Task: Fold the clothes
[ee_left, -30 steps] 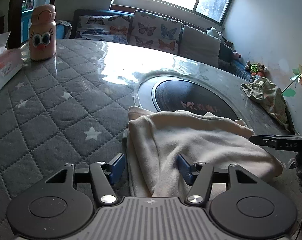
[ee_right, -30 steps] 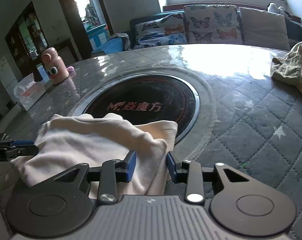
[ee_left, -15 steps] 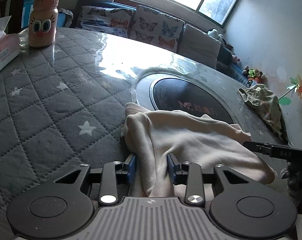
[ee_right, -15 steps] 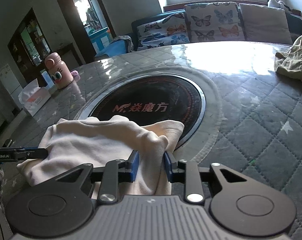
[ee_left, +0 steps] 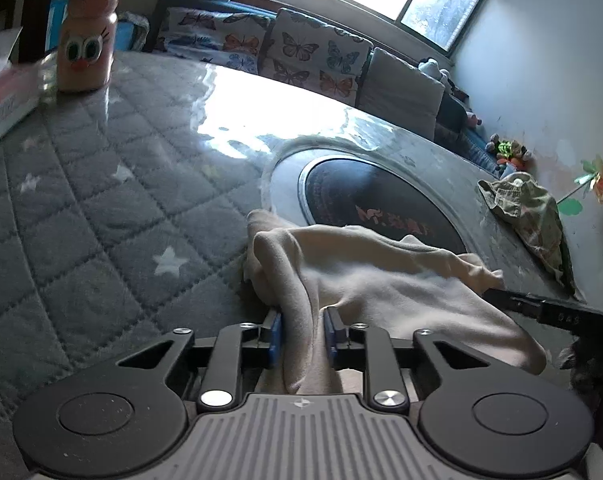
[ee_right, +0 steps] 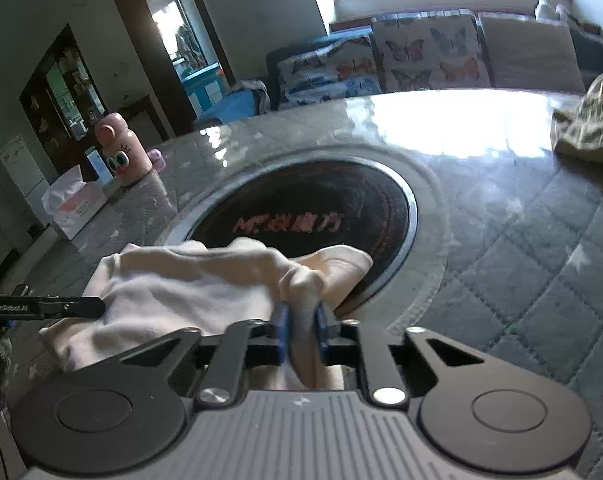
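The left tongs (ee_left: 303, 334) are closing on a raised ridge of the cream garment (ee_left: 381, 280), with the fold of cloth bunched between the two blue pads and filling the narrow gap. The right tongs (ee_right: 301, 332) are also closing, their pads (ee_right: 280, 330) nearly together and pinching a gathered wad of the same garment (ee_right: 189, 280) at its opposite end. The garment lies crumpled on the near part of the round tabletop (ee_left: 101, 216), which is covered by a grey quilted cloth with white stars, and its far edge laps over the rim of the dark round cooktop (ee_left: 365, 200) set into the middle. In the right wrist view the tip of the left tongs reaches in from the left edge against the cloth; in the left wrist view the right tongs' finger comes in from the right in the same way. A pink bottle with cartoon eyes (ee_left: 87, 52) and a tissue box (ee_left: 5, 96) stand at the far left of the tabletop, well apart from the garment. A crumpled olive-patterned cloth (ee_left: 529, 208) lies near the tabletop's right edge. Butterfly-print cushions (ee_left: 317, 56) line a sofa under the window.
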A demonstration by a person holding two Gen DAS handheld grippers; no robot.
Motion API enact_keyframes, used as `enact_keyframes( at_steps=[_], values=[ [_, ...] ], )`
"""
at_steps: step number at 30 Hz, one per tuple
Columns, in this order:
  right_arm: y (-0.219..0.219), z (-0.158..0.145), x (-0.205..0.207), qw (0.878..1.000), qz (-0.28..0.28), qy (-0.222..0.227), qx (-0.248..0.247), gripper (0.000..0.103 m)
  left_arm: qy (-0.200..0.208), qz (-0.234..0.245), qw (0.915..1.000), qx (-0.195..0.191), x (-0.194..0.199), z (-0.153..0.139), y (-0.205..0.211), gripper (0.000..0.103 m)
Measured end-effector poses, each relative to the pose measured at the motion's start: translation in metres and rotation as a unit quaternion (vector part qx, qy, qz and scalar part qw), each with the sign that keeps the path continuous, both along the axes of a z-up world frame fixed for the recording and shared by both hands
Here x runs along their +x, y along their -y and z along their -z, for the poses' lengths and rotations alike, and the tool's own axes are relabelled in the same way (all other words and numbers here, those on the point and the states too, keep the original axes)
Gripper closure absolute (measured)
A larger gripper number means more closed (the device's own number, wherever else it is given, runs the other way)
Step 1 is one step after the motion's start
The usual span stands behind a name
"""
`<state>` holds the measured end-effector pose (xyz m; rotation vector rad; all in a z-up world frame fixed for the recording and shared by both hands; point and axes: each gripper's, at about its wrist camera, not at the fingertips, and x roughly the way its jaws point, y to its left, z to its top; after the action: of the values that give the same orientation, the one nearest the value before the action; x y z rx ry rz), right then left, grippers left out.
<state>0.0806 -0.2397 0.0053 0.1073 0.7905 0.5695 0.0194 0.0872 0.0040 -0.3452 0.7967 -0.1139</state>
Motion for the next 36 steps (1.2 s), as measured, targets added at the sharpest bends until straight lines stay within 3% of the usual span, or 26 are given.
enact_keyframes(
  at_steps=[10, 17, 36],
  values=[
    [0.018, -0.037, -0.008, 0.998, 0.020, 0.050, 0.019, 0.095, 0.043, 0.026, 0.9985, 0.020, 0.018, -0.031, 0.025, 0.084],
    [0.003, -0.054, 0.001, 0.997, 0.002, 0.070, 0.011, 0.095, 0.054, 0.009, 0.9984, 0.014, 0.014, -0.036, 0.015, 0.085],
    [-0.149, -0.076, 0.050, 0.990, -0.113, 0.085, 0.010, 0.096, 0.080, -0.118, 0.9888, 0.044, -0.007, -0.061, -0.111, 0.090]
  ],
)
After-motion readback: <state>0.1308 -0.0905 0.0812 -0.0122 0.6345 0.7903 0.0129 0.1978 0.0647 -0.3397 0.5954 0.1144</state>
